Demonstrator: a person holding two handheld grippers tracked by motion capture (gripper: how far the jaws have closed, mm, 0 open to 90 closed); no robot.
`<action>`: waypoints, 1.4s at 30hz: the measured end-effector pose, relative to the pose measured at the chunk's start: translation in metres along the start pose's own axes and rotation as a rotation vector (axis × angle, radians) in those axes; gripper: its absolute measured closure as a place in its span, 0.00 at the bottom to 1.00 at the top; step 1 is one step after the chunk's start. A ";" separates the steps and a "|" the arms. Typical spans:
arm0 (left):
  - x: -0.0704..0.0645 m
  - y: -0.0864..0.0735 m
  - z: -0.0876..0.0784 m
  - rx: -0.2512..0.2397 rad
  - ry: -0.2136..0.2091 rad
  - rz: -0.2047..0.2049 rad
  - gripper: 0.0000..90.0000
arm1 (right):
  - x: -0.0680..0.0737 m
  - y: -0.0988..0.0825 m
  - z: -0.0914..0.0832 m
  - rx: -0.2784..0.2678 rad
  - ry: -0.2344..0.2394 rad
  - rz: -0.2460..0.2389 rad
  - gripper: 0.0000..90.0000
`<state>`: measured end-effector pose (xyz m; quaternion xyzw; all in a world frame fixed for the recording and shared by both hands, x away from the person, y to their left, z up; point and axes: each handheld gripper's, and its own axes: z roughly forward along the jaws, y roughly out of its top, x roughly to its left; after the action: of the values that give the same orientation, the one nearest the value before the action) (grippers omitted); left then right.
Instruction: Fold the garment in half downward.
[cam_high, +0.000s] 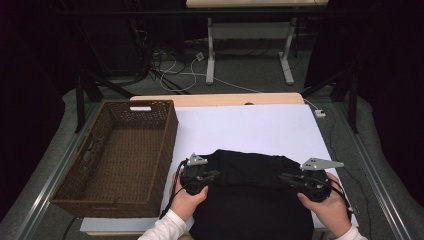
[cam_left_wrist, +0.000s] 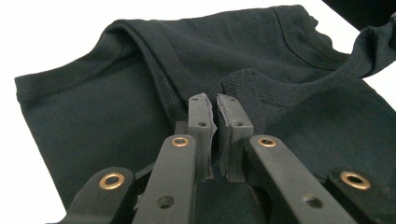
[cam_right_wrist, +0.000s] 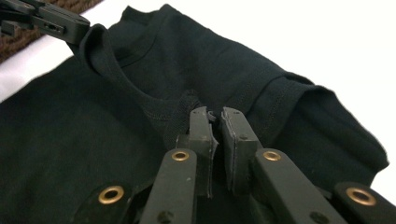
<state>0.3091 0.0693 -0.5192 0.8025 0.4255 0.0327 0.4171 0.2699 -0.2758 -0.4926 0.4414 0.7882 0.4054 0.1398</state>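
A: Where is the black cotton T-shirt (cam_high: 250, 195)?

B: In the high view it lies in the lower middle of the frame, on the white-topped counter (cam_high: 250, 130), and runs down past the near edge. The upper part is doubled over, so a folded edge crosses the frame between the two hands.

A: And in the close views?

B: In the left gripper view the black cotton T-shirt (cam_left_wrist: 116, 107) spreads over most of the frame, with a short sleeve toward the left and the ribbed collar at the upper right. In the right gripper view the shirt (cam_right_wrist: 93, 154) has its collar at the upper left and a sleeve at the right.

A: How do the claws stand?

B: The left claw (cam_left_wrist: 213, 103) is nearly closed, pinching a fold of the fabric near the collar. The right claw (cam_right_wrist: 215, 115) is just as narrow, with cloth caught between its tips. The left claw (cam_right_wrist: 56, 21) also shows in the upper left corner of the right gripper view, lifting a ridge of cloth.

A: From above?

B: The left claw (cam_high: 212, 175) sits at the shirt's left edge, the right claw (cam_high: 285, 177) at its right edge, each in a hand.

A: What else?

B: A brown woven rectangular basket (cam_high: 75, 190) stands at the left of the frame, just beside the left hand (cam_high: 187, 200).
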 end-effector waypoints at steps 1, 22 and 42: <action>0.000 -0.002 0.000 0.002 0.002 0.001 0.94 | 0.001 -0.002 0.001 0.005 0.005 0.000 0.92; -0.020 -0.030 -0.008 0.027 -0.011 0.051 0.94 | 0.010 -0.033 0.000 0.067 0.012 -0.013 0.92; -0.023 -0.043 -0.016 0.031 -0.008 0.041 0.75 | 0.011 -0.049 -0.015 0.053 0.039 0.045 0.80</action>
<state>0.2594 0.0755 -0.5316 0.8175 0.4075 0.0315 0.4057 0.2265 -0.2882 -0.5189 0.4548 0.7910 0.3959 0.1037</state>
